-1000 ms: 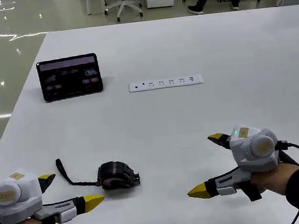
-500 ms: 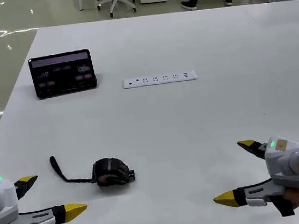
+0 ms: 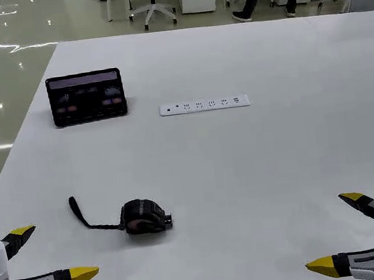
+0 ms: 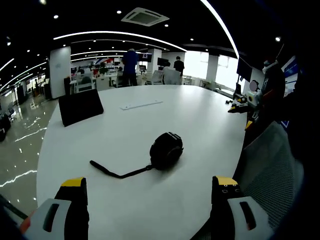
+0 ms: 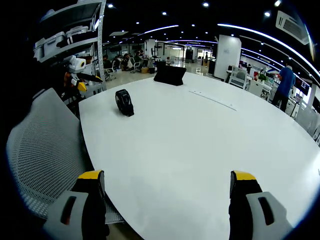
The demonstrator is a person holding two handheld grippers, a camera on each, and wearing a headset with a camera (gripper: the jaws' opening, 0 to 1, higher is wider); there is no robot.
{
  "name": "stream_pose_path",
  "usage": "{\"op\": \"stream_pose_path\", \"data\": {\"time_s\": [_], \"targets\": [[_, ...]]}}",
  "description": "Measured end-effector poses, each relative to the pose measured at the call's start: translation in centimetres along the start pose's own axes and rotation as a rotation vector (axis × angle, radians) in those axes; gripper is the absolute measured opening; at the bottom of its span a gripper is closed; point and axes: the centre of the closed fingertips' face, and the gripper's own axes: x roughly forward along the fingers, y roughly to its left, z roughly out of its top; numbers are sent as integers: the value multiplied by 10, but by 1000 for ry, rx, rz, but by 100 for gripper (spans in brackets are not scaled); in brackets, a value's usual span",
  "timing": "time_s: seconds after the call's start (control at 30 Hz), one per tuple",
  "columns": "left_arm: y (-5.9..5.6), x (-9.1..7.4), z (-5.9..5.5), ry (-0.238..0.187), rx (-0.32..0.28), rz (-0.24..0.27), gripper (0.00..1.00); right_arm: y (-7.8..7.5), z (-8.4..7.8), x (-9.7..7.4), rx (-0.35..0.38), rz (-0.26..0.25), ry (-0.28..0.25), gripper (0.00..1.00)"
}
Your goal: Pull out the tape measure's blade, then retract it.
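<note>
A black tape measure (image 3: pixel 145 216) lies on the white table (image 3: pixel 243 160) with its black wrist strap (image 3: pixel 81 216) trailing to the left; no blade is out. The left gripper view has the tape measure (image 4: pixel 166 149) ahead of its jaws, and the right gripper view has the tape measure (image 5: pixel 124 102) far off to the left. My left gripper (image 3: pixel 50 255) is open at the table's near left corner, short of the tape measure. At the near right, the right gripper (image 3: pixel 339 232) is also open and holds nothing.
A dark tablet (image 3: pixel 87 96) stands at the back left of the table. A white power strip (image 3: pixel 204 104) lies behind the middle. A mesh office chair (image 5: pixel 45 150) sits at the near table edge. Chairs and people are on the floor beyond.
Both grippers have pulled back toward the near edge and outward, away from the tape measure. The tape measure has stayed where it was.
</note>
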Motion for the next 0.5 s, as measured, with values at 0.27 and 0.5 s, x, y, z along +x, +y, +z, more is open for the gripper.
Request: {"op": "stream_pose_path", "data": {"time_s": [0.27,0.5], "targets": [[0,-2,7,-10,4,0,100,-3,-4,-6,-1,-6,17,100],[0,1,8,-15,-8,-3,100,-5,-4,-4,-1,-3,16,100]]}}
